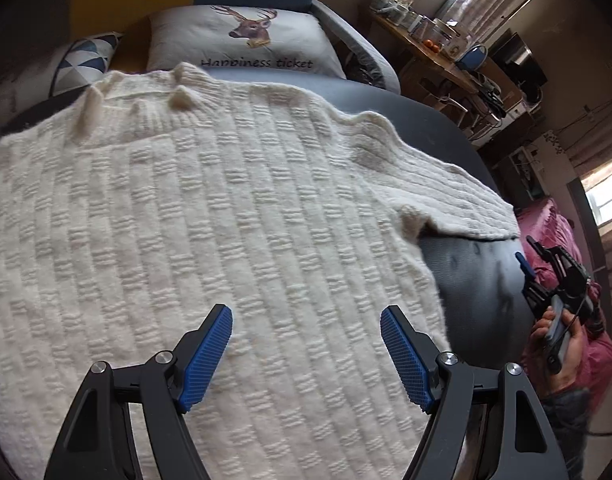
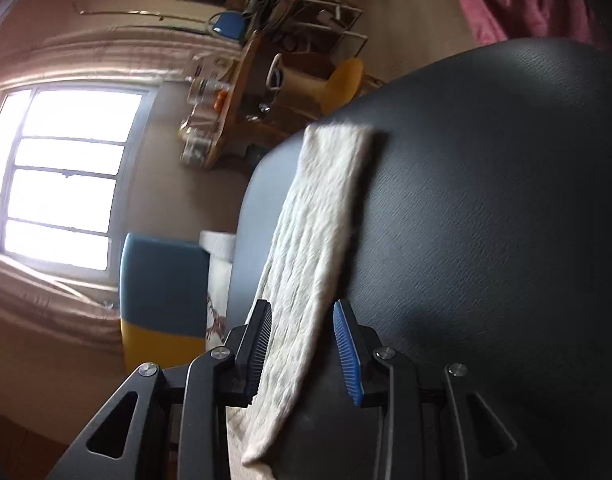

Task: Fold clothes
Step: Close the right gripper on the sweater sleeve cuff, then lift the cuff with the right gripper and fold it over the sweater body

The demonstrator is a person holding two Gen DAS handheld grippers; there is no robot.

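We take the sweater (image 1: pixel 210 208) as landmark. It lies spread flat on the dark sofa seat (image 1: pixel 470 280), collar toward the deer cushion (image 1: pixel 246 40), so its panels are exposed for folding. Above its body, we hold the left gripper (image 1: pixel 306 354) with fingers wide apart and empty, probably ready to pin or pinch the knit. At the sweater's right side, the sleeve (image 2: pixel 314 248) runs between the right gripper (image 2: pixel 304 354) fingers, partly open and not yet clamped.
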